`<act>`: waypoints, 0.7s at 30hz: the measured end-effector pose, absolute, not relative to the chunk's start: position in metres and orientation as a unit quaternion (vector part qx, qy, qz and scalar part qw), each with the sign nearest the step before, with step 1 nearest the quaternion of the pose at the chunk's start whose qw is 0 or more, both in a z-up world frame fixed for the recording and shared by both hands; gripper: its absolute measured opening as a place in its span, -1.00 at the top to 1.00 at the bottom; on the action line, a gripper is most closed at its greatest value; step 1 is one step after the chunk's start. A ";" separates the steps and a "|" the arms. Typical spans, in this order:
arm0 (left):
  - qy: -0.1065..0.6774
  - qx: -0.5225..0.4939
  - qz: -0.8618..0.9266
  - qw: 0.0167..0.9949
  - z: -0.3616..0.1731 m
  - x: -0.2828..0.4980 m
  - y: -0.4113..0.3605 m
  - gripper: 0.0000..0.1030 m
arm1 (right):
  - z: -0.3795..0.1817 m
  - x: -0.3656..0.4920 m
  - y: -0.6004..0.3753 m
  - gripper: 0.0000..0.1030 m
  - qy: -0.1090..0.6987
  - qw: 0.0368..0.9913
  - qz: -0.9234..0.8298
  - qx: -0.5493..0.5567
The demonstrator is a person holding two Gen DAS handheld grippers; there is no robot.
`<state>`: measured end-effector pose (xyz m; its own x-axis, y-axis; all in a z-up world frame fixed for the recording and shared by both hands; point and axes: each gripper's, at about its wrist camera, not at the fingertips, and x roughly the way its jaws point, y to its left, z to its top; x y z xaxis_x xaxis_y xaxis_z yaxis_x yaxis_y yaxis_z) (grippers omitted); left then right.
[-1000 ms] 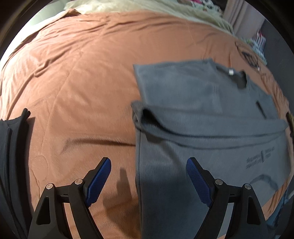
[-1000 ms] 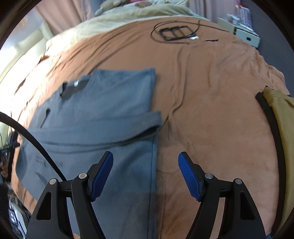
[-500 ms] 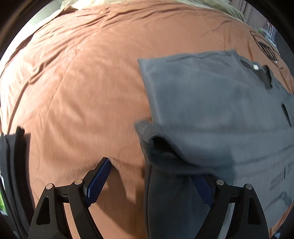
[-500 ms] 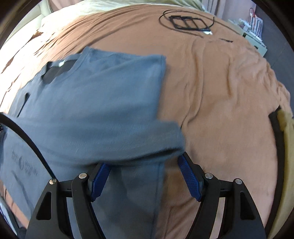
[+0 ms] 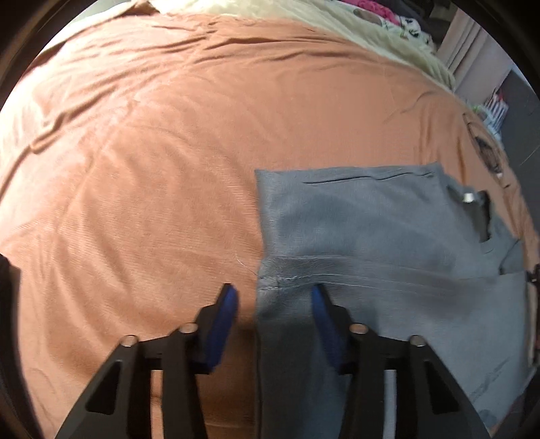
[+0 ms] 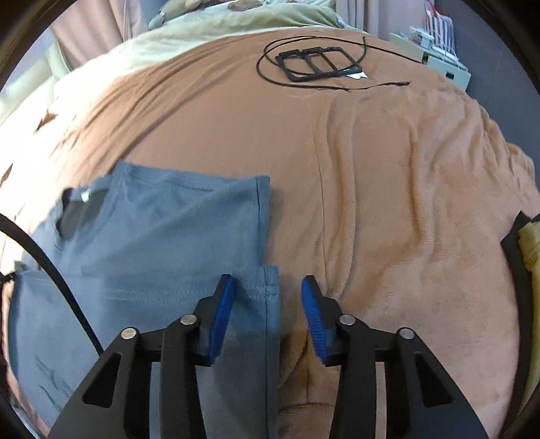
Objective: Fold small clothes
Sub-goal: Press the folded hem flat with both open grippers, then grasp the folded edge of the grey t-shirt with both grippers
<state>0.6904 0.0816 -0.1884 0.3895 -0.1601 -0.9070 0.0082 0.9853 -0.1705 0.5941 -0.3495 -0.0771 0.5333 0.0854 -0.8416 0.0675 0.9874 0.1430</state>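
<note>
A grey T-shirt (image 5: 371, 229) lies on an orange-brown bedspread (image 5: 135, 169), its lower part folded up so a stitched hem (image 5: 337, 282) runs across it. My left gripper (image 5: 274, 294) straddles the shirt's left edge at that hem. Its jaws are closing, and the cloth lies flat between them, unpinched. In the right wrist view the same shirt (image 6: 162, 229) fills the left side. My right gripper (image 6: 267, 285) straddles the hem's right corner (image 6: 270, 287), jaws closing, with the pads apart from the cloth. The collar with its label (image 5: 469, 197) sits far right.
A black frame with a looped cable (image 6: 317, 64) lies at the far side of the bedspread (image 6: 388, 169). A yellow garment with a dark border (image 6: 528, 243) sits at the right edge. Pale green bedding (image 6: 236, 23) lies beyond. A dark cloth (image 5: 6, 287) shows at the left.
Both grippers moved forward over the shirt to its folded hem, and their jaws narrowed around the shirt's side edges. The raised hem fold now lies flat.
</note>
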 end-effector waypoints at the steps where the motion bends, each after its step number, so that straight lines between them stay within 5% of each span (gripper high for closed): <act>1: 0.552 -0.078 -0.056 0.828 -0.188 0.690 0.083 0.22 | -0.076 0.592 -0.351 0.30 0.481 0.872 0.012 0.084; 8: 0.548 -0.130 -0.088 0.822 -0.186 0.680 0.095 0.57 | -0.087 0.582 -0.363 0.31 0.489 0.863 0.049 0.115; 11: 0.541 -0.175 -0.093 0.817 -0.184 0.674 0.105 0.68 | -0.091 0.582 -0.370 0.75 0.487 0.858 0.065 0.147; 14: 0.543 -0.184 -0.081 0.816 -0.181 0.672 0.110 0.86 | -0.084 0.576 -0.376 0.93 0.472 0.866 0.062 0.155; 21: 0.514 -0.158 -0.076 0.840 -0.146 0.657 0.110 0.92 | -0.053 0.552 -0.373 0.97 0.438 0.887 0.056 0.136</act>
<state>0.6572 0.1098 -0.1461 0.4608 -0.2898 -0.8388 -0.0344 0.9386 -0.3432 0.5525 -0.3732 -0.0528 0.6107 0.2182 -0.7612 0.0197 0.9568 0.2901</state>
